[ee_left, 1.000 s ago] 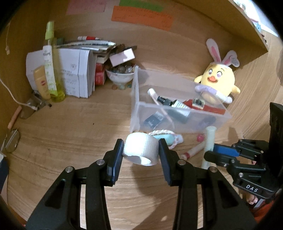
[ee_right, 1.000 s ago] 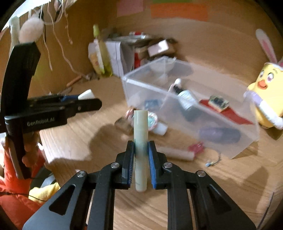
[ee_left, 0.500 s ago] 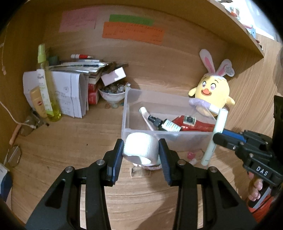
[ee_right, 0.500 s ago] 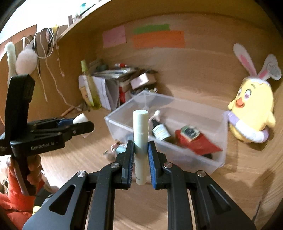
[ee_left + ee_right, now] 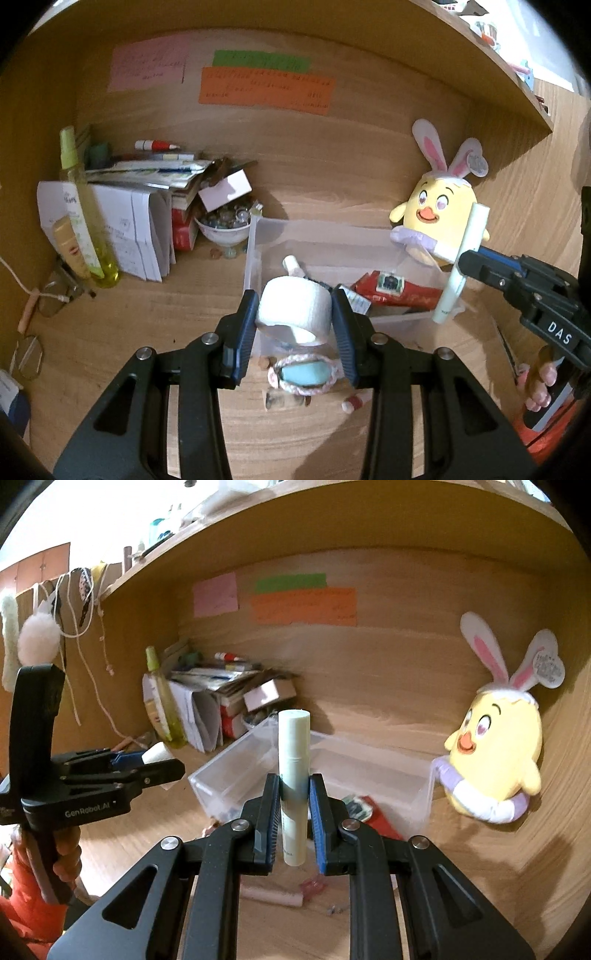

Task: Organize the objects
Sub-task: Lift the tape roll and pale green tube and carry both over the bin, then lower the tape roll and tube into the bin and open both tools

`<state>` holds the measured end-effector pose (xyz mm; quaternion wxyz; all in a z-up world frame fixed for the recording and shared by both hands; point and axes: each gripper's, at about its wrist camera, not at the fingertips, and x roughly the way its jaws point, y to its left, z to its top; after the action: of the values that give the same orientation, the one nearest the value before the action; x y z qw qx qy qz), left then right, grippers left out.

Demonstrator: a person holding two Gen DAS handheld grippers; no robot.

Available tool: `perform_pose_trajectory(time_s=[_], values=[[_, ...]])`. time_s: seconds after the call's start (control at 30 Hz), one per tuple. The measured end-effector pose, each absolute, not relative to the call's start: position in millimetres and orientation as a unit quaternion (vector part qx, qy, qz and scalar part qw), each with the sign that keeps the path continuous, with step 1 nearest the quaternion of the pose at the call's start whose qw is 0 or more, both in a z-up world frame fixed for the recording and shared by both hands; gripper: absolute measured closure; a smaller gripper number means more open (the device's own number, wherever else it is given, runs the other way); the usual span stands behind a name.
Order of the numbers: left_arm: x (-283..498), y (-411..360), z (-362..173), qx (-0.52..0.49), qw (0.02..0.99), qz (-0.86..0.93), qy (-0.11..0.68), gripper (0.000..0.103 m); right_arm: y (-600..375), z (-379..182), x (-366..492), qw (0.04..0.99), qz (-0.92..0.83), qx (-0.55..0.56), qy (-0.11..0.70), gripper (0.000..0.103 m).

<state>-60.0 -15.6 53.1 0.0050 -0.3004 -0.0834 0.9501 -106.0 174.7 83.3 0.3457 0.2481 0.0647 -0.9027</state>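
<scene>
Between the left gripper's (image 5: pixel 295 317) pads a tape roll (image 5: pixel 293 314) is clamped; a pale tube (image 5: pixel 293 786) is pinched upright in the right gripper (image 5: pixel 293 812). Collision above the clear bin (image 5: pixel 255 258) ahead is risked.

White tape roll (image 5: pixel 295 310), pale-green tube (image 5: pixel 293 775) upright — above clear bin (image 5: pixel 255 266).

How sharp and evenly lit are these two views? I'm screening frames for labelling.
Left wrist view: mostly sharp, warm indoor light, black corners and bent shelf edges from the fisheye; the tape roll is crisp. Right wrist view: the pale tube is sharp, the paper stack behind is smeared, and the upper left is washed out by bright light.
</scene>
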Motion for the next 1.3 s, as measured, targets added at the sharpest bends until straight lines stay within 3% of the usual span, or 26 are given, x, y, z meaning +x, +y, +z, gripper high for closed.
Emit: perform_pose_trajectory(time_s=[0.4, 0.87, 1.3], values=[[-97, -18, 48, -0.314, 0.02, 0.945, -0.085, 0.063, 181, 92, -143, 0.306, -0.919, 0.241, 0.066, 0.089], [-133, -14, 18, -0.359, 0.037, 0.928, -0.089, 0.063, 182, 55, -184, 0.219, -0.929, 0.279, 0.109, 0.089], [-149, -10, 0, -0.378, 0.048, 0.92, -0.088, 0.063, 166, 25, -201, 0.205, -0.914, 0.318, 0.145, 0.088]])
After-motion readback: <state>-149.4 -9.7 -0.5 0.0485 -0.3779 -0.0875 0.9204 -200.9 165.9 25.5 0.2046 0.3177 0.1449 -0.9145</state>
